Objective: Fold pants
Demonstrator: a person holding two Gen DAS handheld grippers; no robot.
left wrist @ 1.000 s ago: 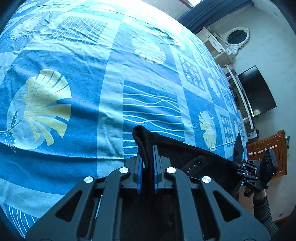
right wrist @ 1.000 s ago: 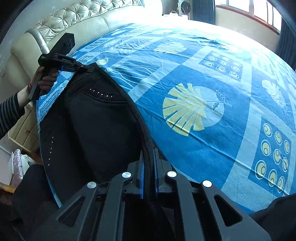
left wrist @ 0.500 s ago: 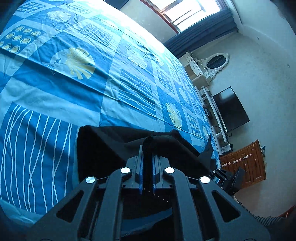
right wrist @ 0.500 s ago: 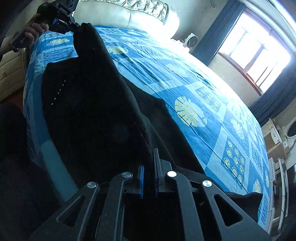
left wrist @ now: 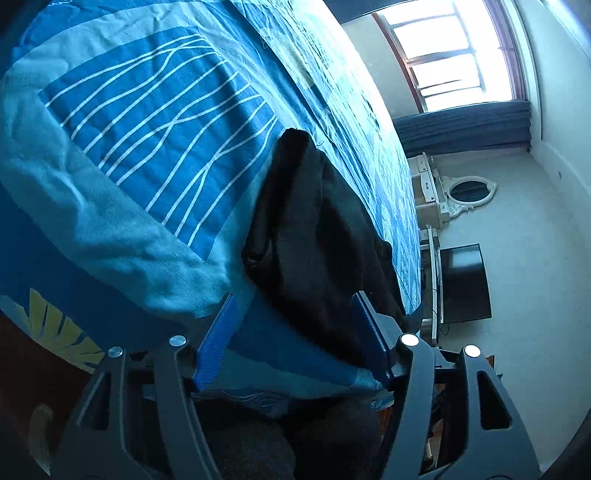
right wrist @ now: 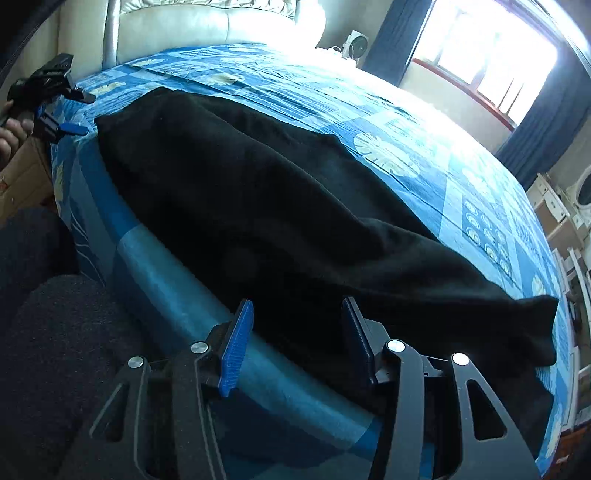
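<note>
The black pants (right wrist: 280,206) lie folded lengthwise along the near edge of the bed; they also show in the left wrist view (left wrist: 317,236). My left gripper (left wrist: 295,332) is open and empty just off the bed's edge by one end of the pants; it also shows in the right wrist view (right wrist: 70,114), open, at the far end. My right gripper (right wrist: 295,332) is open and empty at the bed's edge, its jaws apart before the pants' near side.
The bed has a blue patterned cover (right wrist: 443,155) and a cream padded headboard (right wrist: 207,26). A window (right wrist: 491,55), dark curtains (left wrist: 461,125), a TV (left wrist: 465,280) and a white dresser with oval mirror (left wrist: 461,192) line the walls.
Both grippers let go of the pants and opened. The pants dropped flat onto the bed along its edge. Both grippers drew back to the bed's edge.
</note>
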